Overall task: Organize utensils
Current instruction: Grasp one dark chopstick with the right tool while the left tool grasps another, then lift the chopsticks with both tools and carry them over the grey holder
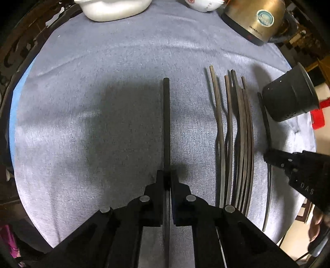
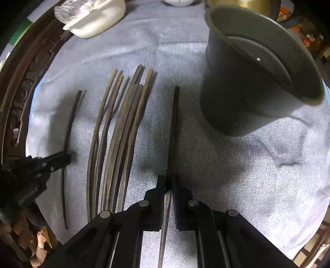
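Several dark chopsticks (image 1: 239, 140) lie side by side on the grey cloth (image 1: 92, 115); they also show in the right wrist view (image 2: 119, 136). My left gripper (image 1: 167, 175) is shut on one black chopstick (image 1: 166, 123), which points away along the fingers. My right gripper (image 2: 168, 179) is shut on another dark chopstick (image 2: 174, 127), just left of a dark round utensil holder (image 2: 251, 82). In the left wrist view the holder (image 1: 290, 96) stands at the right, with the right gripper (image 1: 276, 158) below it. In the right wrist view the left gripper (image 2: 66, 158) holds its chopstick (image 2: 69, 132) at the left.
A white dish (image 1: 113, 9), a white bowl (image 1: 203, 5) and a brass kettle (image 1: 255, 18) stand at the far edge of the cloth. A dark carved table rim (image 2: 24, 82) curves along the left. A red object (image 1: 317, 117) sits at the right edge.
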Tool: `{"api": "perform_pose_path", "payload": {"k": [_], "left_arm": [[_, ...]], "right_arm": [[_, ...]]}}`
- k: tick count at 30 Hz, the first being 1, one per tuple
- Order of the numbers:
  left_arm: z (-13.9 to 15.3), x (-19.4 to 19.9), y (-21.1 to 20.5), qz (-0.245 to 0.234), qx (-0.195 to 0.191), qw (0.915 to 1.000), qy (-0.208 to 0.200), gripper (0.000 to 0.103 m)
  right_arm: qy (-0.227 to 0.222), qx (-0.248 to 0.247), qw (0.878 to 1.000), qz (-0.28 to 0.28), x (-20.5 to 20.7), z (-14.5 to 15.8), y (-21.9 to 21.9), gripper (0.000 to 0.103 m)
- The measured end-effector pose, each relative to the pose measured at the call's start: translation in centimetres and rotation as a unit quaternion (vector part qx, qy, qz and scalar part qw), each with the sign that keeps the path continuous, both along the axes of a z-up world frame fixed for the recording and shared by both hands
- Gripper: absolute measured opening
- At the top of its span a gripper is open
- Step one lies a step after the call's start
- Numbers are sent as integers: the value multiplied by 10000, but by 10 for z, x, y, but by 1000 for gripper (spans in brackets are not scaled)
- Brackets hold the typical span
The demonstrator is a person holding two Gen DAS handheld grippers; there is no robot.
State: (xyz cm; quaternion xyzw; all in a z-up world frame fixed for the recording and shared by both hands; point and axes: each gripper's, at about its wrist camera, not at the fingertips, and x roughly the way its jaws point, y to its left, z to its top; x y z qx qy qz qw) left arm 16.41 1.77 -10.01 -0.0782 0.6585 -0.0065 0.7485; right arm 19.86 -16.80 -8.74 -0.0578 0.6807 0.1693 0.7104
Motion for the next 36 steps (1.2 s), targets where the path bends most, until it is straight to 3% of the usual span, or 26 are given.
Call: {"api": "perform_pose_path", "payload": {"k": [6,15,19,24,32,34,36], "left_arm": [[1,20,-16,-128,278,9995,20,7],[7,10,-34,-260,458,9984,-193,6],[10,0,-28,-139,111,9995,-262,6],[37,-14,-13,249,-352,9961,-767,6],[93,-38,-11,633,-809,9800,-1706,6],[111,-43,-9,724,-941,9712,-2067,6],[130,-46,-9,819,-1202,9554,-2569,6]], "right_arm": [[62,-253,9996,115,14,-2,12,11],[-147,-371,9988,276,8,-4,32,9],[-285,65,9996,50,-6,-1,21,6],[-751,773,9938,-267,-29,21,-1,6],[-1697,1476,9726,-597,-60,83,-33,6],[-2079,1758,9594,-738,-65,110,-46,6],[-2473,1893,9456,-935,-66,133,-64,6]]}}
